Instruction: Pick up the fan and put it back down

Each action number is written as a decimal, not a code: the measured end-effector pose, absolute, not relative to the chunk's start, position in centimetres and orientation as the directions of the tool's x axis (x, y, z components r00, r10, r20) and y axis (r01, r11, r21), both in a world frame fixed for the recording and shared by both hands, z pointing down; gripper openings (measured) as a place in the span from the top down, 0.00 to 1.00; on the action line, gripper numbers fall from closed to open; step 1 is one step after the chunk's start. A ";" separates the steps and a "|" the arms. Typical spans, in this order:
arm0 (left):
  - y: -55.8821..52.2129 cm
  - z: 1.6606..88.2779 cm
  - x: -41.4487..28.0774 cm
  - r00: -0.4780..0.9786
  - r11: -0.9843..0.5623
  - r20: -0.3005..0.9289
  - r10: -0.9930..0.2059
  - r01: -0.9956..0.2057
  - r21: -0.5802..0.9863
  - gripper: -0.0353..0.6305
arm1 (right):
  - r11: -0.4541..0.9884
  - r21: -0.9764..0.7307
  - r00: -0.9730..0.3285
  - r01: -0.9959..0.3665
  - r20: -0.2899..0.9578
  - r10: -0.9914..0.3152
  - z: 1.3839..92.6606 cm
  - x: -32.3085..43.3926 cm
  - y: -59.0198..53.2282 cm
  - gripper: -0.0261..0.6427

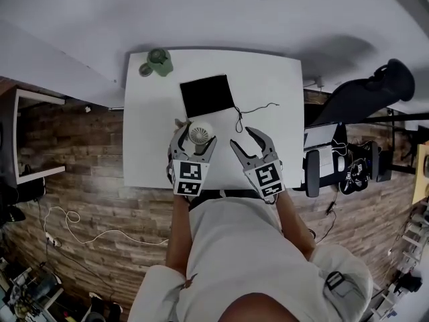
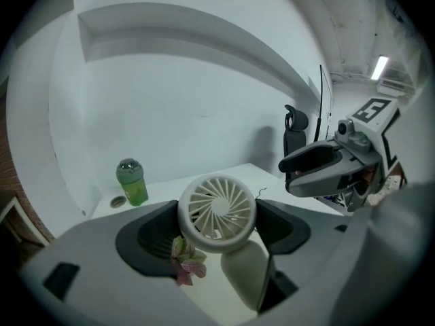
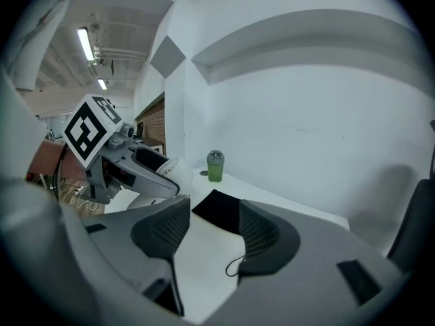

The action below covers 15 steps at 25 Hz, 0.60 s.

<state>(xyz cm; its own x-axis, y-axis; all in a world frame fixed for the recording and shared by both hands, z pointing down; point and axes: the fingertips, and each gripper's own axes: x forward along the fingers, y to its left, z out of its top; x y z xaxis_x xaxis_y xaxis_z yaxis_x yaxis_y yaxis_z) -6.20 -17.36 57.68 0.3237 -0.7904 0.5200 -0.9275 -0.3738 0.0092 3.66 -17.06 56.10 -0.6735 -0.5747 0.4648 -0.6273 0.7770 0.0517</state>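
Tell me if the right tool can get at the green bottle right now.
Probably yes. The right tool is open and empty, and the green bottle stands unblocked beyond the black mat; the left tool, holding the fan, is off to one side.

**Camera setup: one overhead, two jaw-mounted**

Head view: above the person, facing steeply down; the whole white table (image 1: 144,153) is in frame, well below. Left gripper view: sits just behind the jaws of the left gripper (image 1: 198,135), facing across the table to the back wall; the fan (image 2: 217,212) fills the near field. Right gripper view: same mount on the right gripper (image 1: 242,138). All three views share the green bottle (image 1: 159,62). Each gripper view catches the other gripper at its edge.
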 end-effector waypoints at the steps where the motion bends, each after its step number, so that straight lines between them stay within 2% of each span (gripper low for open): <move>1: -17.5 56.9 -6.3 0.323 -0.373 0.506 -0.800 -0.928 0.003 0.42 | 0.775 0.060 -0.674 -0.629 0.453 -0.583 55.4 3.7 -17.3 0.62; 15: -18.7 46.3 -7.7 0.315 -0.358 0.308 -0.898 -0.929 -0.093 0.42 | 0.722 0.155 -0.673 -0.674 0.276 -0.687 45.9 4.3 -19.2 0.62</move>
<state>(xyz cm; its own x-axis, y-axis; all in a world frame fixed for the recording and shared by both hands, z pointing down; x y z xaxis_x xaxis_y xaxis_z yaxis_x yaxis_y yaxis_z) -7.75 -18.71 46.29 0.3147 -0.8978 0.3082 -0.9291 -0.3577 -0.0934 4.32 -19.21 45.87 -0.6726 -0.6867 0.2757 -0.6739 0.7223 0.1552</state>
